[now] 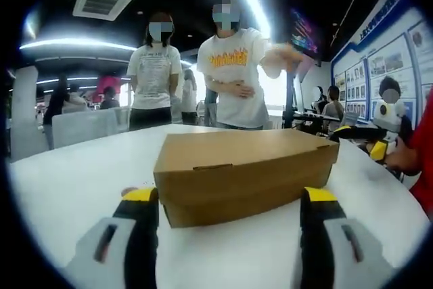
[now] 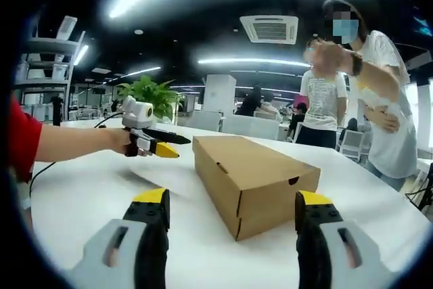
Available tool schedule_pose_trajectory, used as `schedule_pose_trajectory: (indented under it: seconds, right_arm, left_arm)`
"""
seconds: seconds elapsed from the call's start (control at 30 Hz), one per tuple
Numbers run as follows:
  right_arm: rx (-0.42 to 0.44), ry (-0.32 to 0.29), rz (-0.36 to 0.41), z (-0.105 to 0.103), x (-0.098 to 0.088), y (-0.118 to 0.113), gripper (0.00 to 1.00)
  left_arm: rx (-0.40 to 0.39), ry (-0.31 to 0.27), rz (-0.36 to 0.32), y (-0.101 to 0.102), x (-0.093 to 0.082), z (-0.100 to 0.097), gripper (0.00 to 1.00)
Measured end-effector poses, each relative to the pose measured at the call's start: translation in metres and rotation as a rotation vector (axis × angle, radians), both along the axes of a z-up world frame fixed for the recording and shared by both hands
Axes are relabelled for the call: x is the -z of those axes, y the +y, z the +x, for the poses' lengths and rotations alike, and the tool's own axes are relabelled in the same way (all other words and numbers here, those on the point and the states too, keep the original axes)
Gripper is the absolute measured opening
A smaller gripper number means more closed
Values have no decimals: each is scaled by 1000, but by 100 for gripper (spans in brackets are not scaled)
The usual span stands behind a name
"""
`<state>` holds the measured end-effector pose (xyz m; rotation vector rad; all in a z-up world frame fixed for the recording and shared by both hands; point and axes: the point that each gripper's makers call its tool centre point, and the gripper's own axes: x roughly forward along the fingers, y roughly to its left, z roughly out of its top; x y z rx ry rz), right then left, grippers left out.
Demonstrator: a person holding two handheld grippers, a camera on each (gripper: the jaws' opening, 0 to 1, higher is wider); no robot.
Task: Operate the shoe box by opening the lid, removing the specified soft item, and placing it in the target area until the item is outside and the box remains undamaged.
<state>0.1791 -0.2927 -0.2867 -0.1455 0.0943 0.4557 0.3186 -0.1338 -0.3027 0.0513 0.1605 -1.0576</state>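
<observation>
On white table [image 2: 95,187], one closed shoe box [image 2: 250,177], two grippers

The left hand-held gripper [image 1: 230,211], jaws spread, faces a closed shoe box [image 1: 247,170].

My left gripper [image 1: 230,211] has jaws spread, bare white table [image 1: 67,181] between them up to the closed shoe box [image 1: 243,167], which blocks straight ahead. Free tabletop left of the box; on its right my right gripper [image 1: 365,141] hangs above the table. My right gripper [image 2: 233,216] jaws also apart, box corner [image 2: 254,181] just ahead between them. Open table to the left, but my left gripper [image 2: 152,141] and hand [image 2: 125,141] hover there. Two standing people [image 2: 352,99] crowd the far edge; potted plant [image 2: 149,93] behind.
</observation>
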Motion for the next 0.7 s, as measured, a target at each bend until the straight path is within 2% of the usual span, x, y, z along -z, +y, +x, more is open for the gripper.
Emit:
schedule_pose_trajectory:
  seconds: [0.23,0.5,0.7]
  right_arm:
    - [4,-3,23,1,-1,0,79]
    - [5,-34,28,3,-6,1,79]
    - [3,-27,27,4,-5,1,79]
  left_arm:
    - [-2,-6,2,1,0,2,88]
    - [-5,2,-1,1,2,3,88]
    - [-5,1,-3,2,2,3,88]
